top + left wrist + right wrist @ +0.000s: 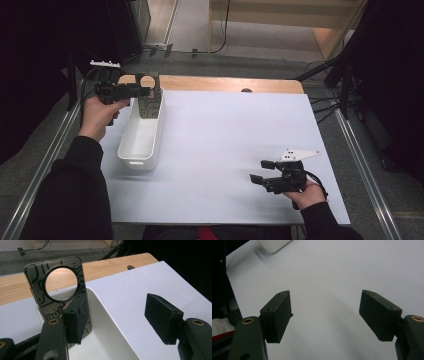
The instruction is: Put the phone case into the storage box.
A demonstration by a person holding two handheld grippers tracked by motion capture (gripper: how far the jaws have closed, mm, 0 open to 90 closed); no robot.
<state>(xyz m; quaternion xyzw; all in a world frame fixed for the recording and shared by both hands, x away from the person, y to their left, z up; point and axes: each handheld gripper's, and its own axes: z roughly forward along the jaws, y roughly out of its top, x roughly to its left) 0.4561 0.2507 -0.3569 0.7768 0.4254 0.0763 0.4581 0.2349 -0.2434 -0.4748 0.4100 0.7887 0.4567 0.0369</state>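
Note:
A dark patterned plate [149,98] with a round hole stands upright at the far end of a white bin [136,159] at the table's left. My left gripper [145,90] hovers over that end of the bin, jaws wide apart. In the left gripper view the plate [60,287] rises just behind the left pad [76,322]; I cannot tell whether they touch. The left gripper [117,306] holds nothing, and the bin's rim [110,315] runs below it. My right gripper [257,171] hangs open low over the white sheet at the front right, with nothing between its pads [325,307].
A white sheet [225,145] covers most of the wooden table [225,84], which has a small hole [246,90] at its far edge. Metal rails [362,165] run along both sides. A corner of the bin [274,245] appears far off in the right gripper view.

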